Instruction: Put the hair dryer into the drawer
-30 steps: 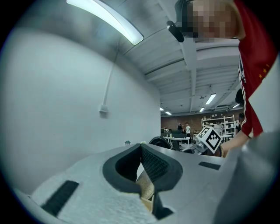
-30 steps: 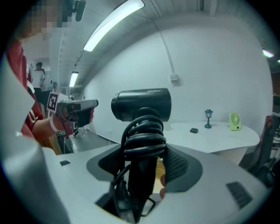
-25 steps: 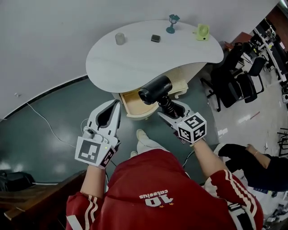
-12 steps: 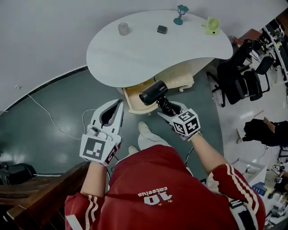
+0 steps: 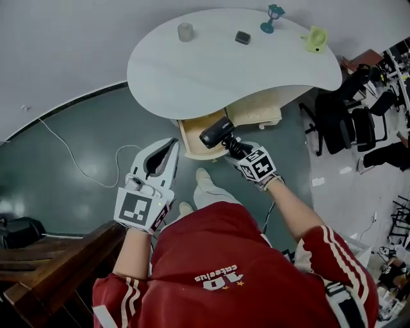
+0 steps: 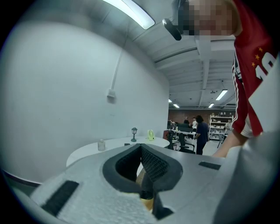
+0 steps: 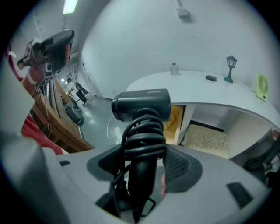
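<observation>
A black hair dryer (image 5: 216, 132) with its cord wound round the handle is held by my right gripper (image 5: 232, 147), shut on the handle. In the head view its barrel hangs over the open wooden drawer (image 5: 191, 142) under the white table. The right gripper view shows the hair dryer (image 7: 142, 105) upright between the pads of the right gripper (image 7: 144, 153), with the drawer (image 7: 176, 119) behind it. My left gripper (image 5: 172, 143) hovers over the floor left of the drawer, tips together, holding nothing. In its own view the left gripper (image 6: 141, 148) points level toward the table.
On the white table top (image 5: 218, 70) stand a small cup (image 5: 186, 32), a black block (image 5: 242, 37), a teal lamp figure (image 5: 273, 18) and a green fan (image 5: 314, 40). Black office chairs (image 5: 346, 122) stand at the right, dark wooden furniture (image 5: 45, 269) at the lower left. A cable (image 5: 77, 166) lies on the floor.
My right gripper has sunk with the hair dryer and tipped downward toward the open drawer. The left gripper has dropped a little and stays shut.
</observation>
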The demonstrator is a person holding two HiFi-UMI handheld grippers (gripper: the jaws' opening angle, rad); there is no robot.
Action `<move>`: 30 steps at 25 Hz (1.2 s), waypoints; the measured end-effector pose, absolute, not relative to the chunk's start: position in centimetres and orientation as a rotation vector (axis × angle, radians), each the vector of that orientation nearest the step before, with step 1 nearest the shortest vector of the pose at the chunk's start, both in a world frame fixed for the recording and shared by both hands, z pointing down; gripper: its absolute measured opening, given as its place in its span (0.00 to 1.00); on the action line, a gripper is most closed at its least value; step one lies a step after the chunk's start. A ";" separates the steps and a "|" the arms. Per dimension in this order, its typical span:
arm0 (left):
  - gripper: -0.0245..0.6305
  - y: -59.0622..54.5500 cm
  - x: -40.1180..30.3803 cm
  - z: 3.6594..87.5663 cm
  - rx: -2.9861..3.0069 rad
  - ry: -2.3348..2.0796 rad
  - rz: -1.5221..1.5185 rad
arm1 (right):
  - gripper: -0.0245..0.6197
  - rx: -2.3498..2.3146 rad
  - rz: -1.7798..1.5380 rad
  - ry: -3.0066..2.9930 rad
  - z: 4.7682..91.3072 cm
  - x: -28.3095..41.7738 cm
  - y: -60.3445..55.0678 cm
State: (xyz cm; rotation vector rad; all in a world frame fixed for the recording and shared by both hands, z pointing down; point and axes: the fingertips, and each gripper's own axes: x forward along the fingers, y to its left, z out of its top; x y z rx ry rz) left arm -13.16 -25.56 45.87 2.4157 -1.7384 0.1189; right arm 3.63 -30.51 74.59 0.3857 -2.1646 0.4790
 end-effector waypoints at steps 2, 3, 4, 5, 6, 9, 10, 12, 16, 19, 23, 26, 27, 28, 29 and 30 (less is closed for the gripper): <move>0.04 -25.7 -13.4 46.1 2.402 -1.749 0.123 | 0.48 0.354 0.460 -2.132 75.8 3.5 -30.8; 0.04 -25.8 -13.6 46.2 2.394 -1.755 0.125 | 0.48 0.338 0.452 -2.118 76.4 3.3 -31.0; 0.04 -25.9 -13.8 46.3 2.385 -1.762 0.127 | 0.48 0.322 0.442 -2.104 76.8 3.1 -31.2; 0.04 -26.1 -14.0 46.4 2.375 -1.769 0.128 | 0.48 0.304 0.429 -2.091 77.2 2.9 -31.4; 0.04 -26.2 -14.2 46.5 2.363 -1.778 0.130 | 0.48 0.286 0.414 -2.078 77.5 2.7 -31.7; 0.04 -26.4 -14.9 46.7 2.325 -1.804 0.151 | 0.48 0.232 0.363 -2.037 78.1 2.1 -32.6; 0.04 -26.4 -15.0 46.9 2.320 -1.808 0.153 | 0.48 0.215 0.346 -2.020 78.3 1.9 -32.9; 0.04 -26.7 -15.2 47.3 2.305 -1.810 0.148 | 0.48 0.168 0.308 -1.986 79.0 1.8 -33.3; 0.04 -27.2 -15.3 47.6 2.245 -1.804 0.144 | 0.48 0.083 0.244 -1.930 80.3 1.6 -33.8; 0.04 -27.6 -15.9 47.9 2.233 -1.827 0.157 | 0.48 0.031 0.203 -1.914 80.9 0.5 -34.4; 0.04 -28.0 -16.6 48.2 2.220 -1.854 0.184 | 0.48 -0.026 0.115 -1.896 81.2 -1.5 -35.7; 0.04 -27.8 -16.9 48.4 2.188 -1.863 0.190 | 0.48 -0.057 0.050 -1.873 82.2 -2.4 -36.4; 0.04 -27.7 -17.1 48.4 2.182 -1.871 0.192 | 0.48 -0.066 0.037 -1.861 82.7 -2.6 -36.5; 0.04 -27.7 -17.3 48.5 2.171 -1.876 0.193 | 0.48 -0.073 0.029 -1.851 83.2 -2.8 -36.7; 0.04 -27.7 -17.5 48.6 2.161 -1.881 0.195 | 0.48 -0.078 0.026 -1.842 83.7 -2.9 -36.8; 0.04 -27.6 -17.8 48.7 2.159 -1.889 0.202 | 0.48 -0.079 0.027 -1.834 84.2 -3.1 -37.0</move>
